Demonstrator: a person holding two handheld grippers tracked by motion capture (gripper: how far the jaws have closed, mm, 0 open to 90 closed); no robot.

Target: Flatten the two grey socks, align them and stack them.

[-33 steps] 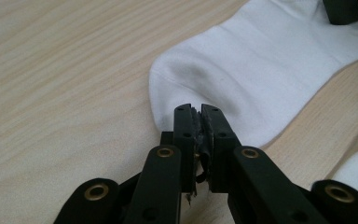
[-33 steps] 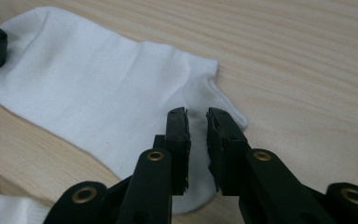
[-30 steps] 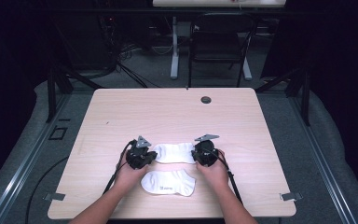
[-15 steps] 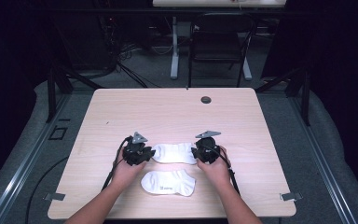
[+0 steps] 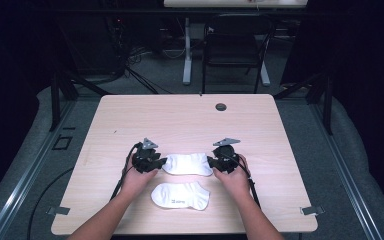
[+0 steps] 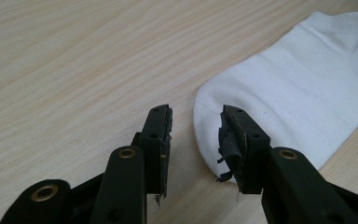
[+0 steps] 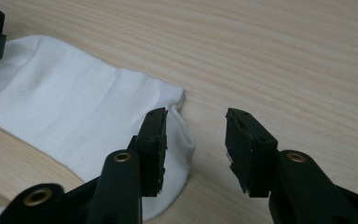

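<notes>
Here, a wooden table point(image 5: 130, 115) bears two white socks, seen from the high view with the person's forearms entering from the bottom edge. At the left, the left gripper point(image 5: 156, 162) sits at the left end of the upper sock point(image 5: 187, 163), held in the left hand point(image 5: 137, 177); its jaws have just been opening and now stand apart, pressing on nothing. In the left gripper view, the rounded end of this sock point(image 6: 298, 88) lies flat on the wood, its edge reaching into the gap between the two black jaws (the pad on the right-hand jaw is frayed and rests over the cloth, though no pinch is visible). Toward the centre of the table, the lower sock point(image 5: 181, 195) lies flat just in front of the upper one, between the two hands and apart from both tools. At the right, the right gripper point(image 5: 212, 161) sits at the opposite end of the upper sock, held in the right hand point(image 5: 234, 177); its jaws too have just been opening and stand wide apart. In the right gripper view, the sock's open cuff end point(image 7: 74, 112) lies under the left-hand jaw, while the right-hand jaw stands over bare wood. Farther back, a small dark disc point(image 5: 221, 106) sits near the table's far edge.
</notes>
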